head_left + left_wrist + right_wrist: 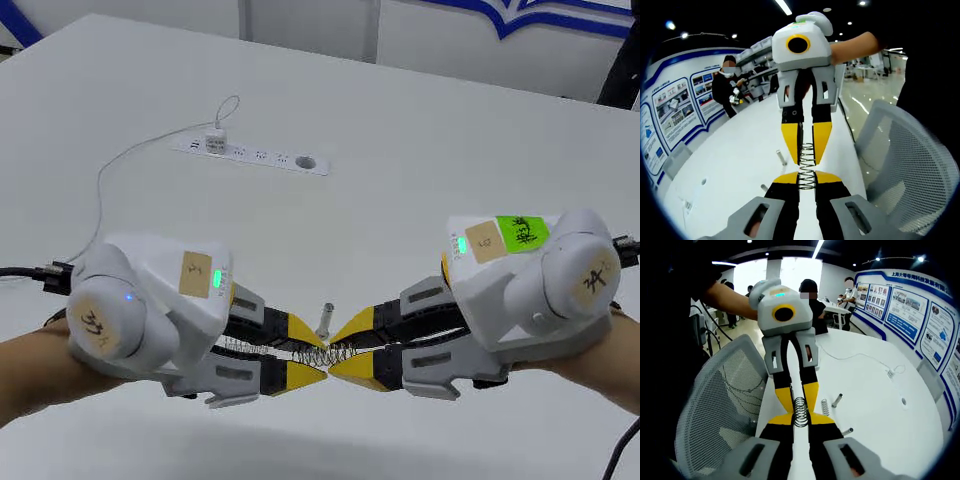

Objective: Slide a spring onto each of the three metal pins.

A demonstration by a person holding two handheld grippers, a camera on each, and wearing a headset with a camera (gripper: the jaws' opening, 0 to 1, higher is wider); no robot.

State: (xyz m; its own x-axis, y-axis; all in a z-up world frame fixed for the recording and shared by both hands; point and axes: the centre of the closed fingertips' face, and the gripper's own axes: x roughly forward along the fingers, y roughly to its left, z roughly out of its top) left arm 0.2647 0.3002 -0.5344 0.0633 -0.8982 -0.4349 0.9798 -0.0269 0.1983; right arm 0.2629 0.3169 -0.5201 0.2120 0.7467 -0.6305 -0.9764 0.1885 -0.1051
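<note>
A steel spring hangs level above the white table, bridging the yellow tips of both grippers. My left gripper holds it from the left and my right gripper meets it tip to tip from the right. In the left gripper view the spring runs from my left gripper up into the right one. In the right gripper view the spring sits between my right gripper and the left one. One pin stands just behind the tips. Two pins and a loose spring rest on the table.
A white power strip with a plugged charger and thin cable lies at the back of the table. A grey mesh chair stands off the table's edge. People stand in the room behind.
</note>
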